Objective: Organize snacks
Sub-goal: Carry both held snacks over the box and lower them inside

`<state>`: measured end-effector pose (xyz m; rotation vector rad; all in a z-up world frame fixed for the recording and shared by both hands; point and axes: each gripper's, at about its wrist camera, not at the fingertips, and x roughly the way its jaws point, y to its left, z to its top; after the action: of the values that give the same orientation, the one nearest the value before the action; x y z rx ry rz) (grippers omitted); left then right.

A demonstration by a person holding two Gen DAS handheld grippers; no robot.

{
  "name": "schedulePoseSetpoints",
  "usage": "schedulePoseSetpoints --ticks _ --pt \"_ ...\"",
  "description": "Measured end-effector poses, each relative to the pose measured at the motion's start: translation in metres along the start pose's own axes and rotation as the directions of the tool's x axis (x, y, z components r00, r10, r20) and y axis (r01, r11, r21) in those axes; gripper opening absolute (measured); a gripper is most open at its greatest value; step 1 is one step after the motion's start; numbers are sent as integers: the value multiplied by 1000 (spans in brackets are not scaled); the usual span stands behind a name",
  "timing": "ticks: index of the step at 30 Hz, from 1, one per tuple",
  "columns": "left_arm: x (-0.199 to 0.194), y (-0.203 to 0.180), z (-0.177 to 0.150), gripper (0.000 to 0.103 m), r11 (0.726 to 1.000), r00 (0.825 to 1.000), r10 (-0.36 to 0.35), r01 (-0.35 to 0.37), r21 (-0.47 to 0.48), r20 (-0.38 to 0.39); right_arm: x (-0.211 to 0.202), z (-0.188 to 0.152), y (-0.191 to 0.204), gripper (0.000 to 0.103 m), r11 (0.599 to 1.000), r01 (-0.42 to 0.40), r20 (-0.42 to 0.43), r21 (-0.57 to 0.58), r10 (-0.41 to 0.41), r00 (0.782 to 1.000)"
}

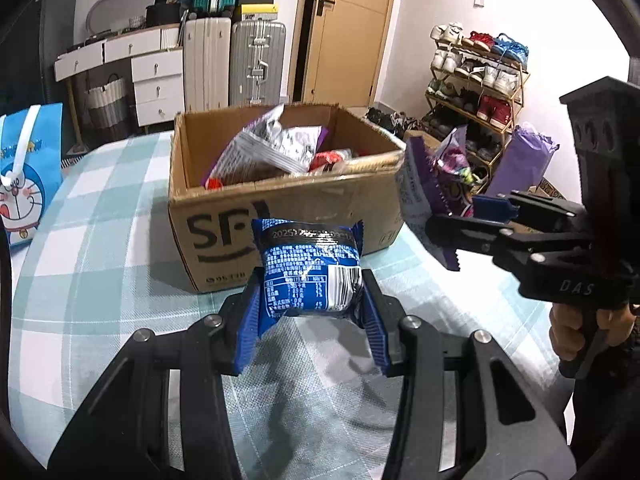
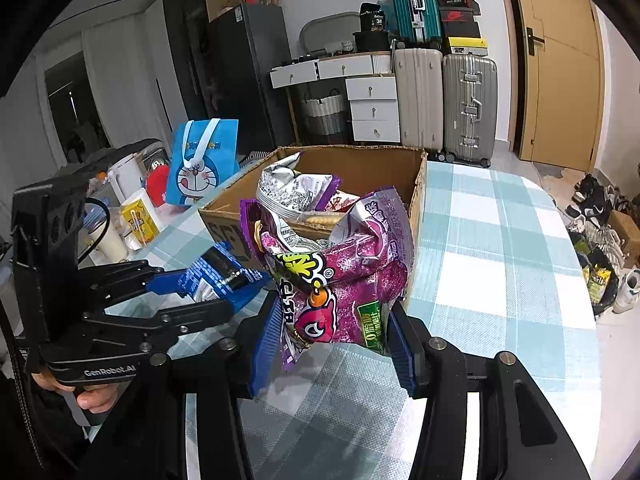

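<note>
My left gripper (image 1: 312, 316) is shut on a blue snack packet (image 1: 310, 270) and holds it above the checked tablecloth, just in front of the cardboard box (image 1: 280, 216). My right gripper (image 2: 334, 332) is shut on a purple snack bag (image 2: 344, 276) and holds it near the box's corner (image 2: 416, 184). The box holds a silver-purple bag (image 1: 272, 148) and other snacks. The right gripper with its purple bag (image 1: 448, 176) shows at the right of the left wrist view. The left gripper with the blue packet (image 2: 216, 276) shows at the left of the right wrist view.
A blue cartoon gift bag (image 1: 24, 176) stands on the table at the left; it also shows in the right wrist view (image 2: 204, 160) next to cups and a yellow carton (image 2: 140, 220). Suitcases (image 1: 256, 64), drawers and a shoe rack (image 1: 476, 76) stand beyond the table.
</note>
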<state>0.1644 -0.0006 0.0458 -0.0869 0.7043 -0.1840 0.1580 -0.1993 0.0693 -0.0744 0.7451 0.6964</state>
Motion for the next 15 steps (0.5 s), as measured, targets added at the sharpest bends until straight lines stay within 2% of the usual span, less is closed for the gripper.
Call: schedulePoseSetpoints --ticks 15 --pt "-47 1 10 42 1000 998 13 -11 -26 66 -14 5 0 50 1000 2 38 8 -3 999"
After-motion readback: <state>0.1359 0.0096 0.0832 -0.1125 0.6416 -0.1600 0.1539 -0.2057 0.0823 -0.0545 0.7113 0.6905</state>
